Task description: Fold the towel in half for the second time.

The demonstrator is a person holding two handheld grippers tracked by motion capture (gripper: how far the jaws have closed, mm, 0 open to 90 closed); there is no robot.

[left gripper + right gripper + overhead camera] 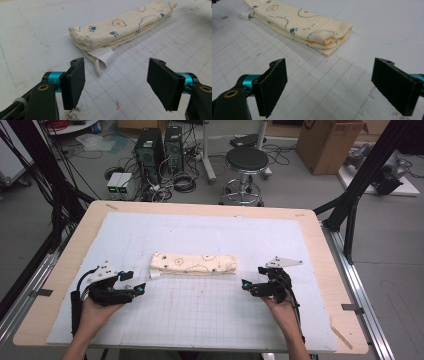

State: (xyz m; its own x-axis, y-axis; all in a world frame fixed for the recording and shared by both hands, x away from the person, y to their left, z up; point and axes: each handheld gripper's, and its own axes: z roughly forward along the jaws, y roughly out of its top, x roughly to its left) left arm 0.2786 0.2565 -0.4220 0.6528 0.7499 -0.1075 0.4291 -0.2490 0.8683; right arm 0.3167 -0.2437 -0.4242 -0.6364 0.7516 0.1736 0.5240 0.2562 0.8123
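A folded cream cloth [193, 263] with small animal prints lies across the middle of the white grid mat [200, 320]. A white label [105, 55] sticks out from its left end. My left gripper [139, 289] hovers just below and left of that end, open, nothing between its pads [75, 86]. My right gripper [246, 284] stands open below the cloth's right end [332, 41], a short gap away, its pads [274, 86] bare. In the left gripper view the cloth [120, 27] runs away to the upper right.
The mat lies on a wooden table [325, 250] with metal rails along both sides. Beyond the far edge stand a black stool [246, 162], computer towers [150, 150] with cables, and a cardboard box [327, 142]. Black frame struts [360, 185] rise at the right.
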